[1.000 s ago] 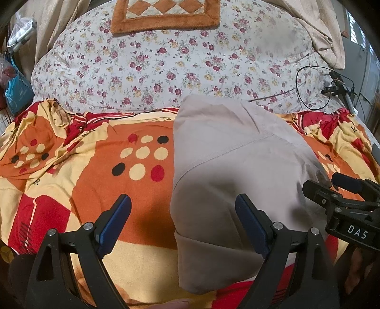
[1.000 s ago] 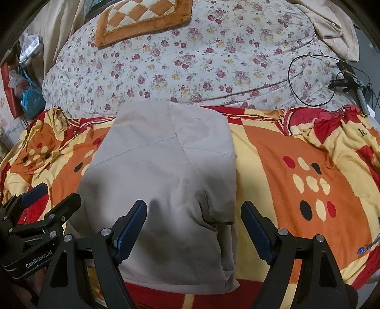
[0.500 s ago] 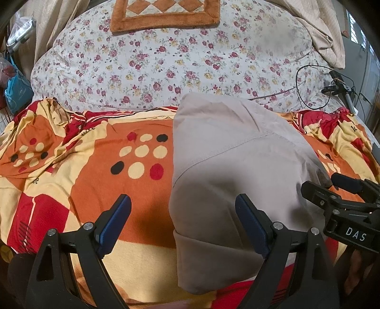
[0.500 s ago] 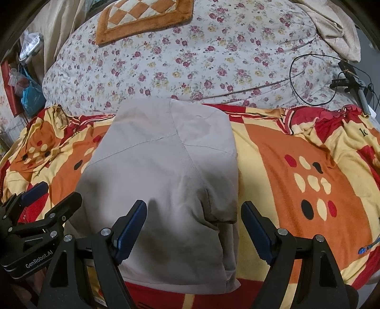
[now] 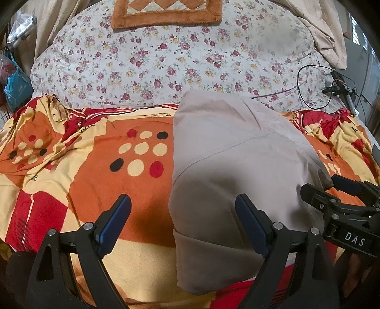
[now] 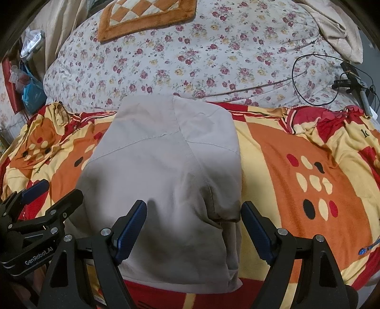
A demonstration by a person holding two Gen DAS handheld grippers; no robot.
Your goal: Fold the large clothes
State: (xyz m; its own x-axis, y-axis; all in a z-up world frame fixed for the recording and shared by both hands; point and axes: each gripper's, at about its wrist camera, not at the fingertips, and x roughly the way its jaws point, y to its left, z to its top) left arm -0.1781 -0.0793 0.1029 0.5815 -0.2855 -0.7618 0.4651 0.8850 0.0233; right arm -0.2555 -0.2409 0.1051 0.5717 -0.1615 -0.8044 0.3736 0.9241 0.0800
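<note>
A grey-beige garment lies folded into a long, narrow bundle on the orange, red and yellow blanket, running from the near edge toward the floral quilt. My left gripper hovers open over the garment's near left edge, one finger above the blanket and one above the cloth. My right gripper hovers open over the near right part of the garment, where a fold bulges. Neither holds anything. Each gripper shows at the side of the other's view: the right gripper and the left gripper.
Behind the blanket lies a floral quilt with an orange checked mat on it. A black cable loop and a small device sit at the far right. A beige cloth hangs at the back right, and bags stand at the left.
</note>
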